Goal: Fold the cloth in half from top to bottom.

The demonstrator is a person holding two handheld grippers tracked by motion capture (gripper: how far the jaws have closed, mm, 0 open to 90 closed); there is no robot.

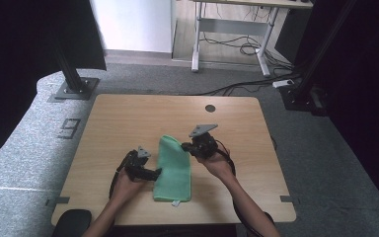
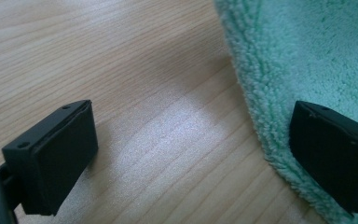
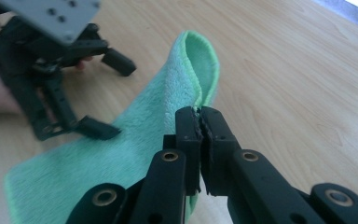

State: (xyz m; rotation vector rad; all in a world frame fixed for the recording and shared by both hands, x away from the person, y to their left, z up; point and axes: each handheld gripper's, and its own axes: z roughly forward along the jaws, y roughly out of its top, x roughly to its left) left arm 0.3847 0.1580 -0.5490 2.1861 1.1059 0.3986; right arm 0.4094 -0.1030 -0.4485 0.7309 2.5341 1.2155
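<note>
A green fleecy cloth (image 1: 173,168) lies folded lengthwise on the wooden table (image 1: 128,118). My right gripper (image 1: 186,146) is shut on the cloth's right edge near its far end (image 3: 199,114), lifting that edge a little. My left gripper (image 1: 158,171) is open at the cloth's left edge. One of its jaws rests over the fleece (image 2: 307,60) and the other over bare wood. In the right gripper view the left gripper (image 3: 103,95) shows open, with one fingertip (image 3: 98,128) on the cloth.
A round dark grommet (image 1: 210,107) sits near the table's far edge. A dark pad (image 1: 74,219) lies at the front left corner. Beyond the table are a desk frame (image 1: 229,34) and floor cables (image 1: 242,86).
</note>
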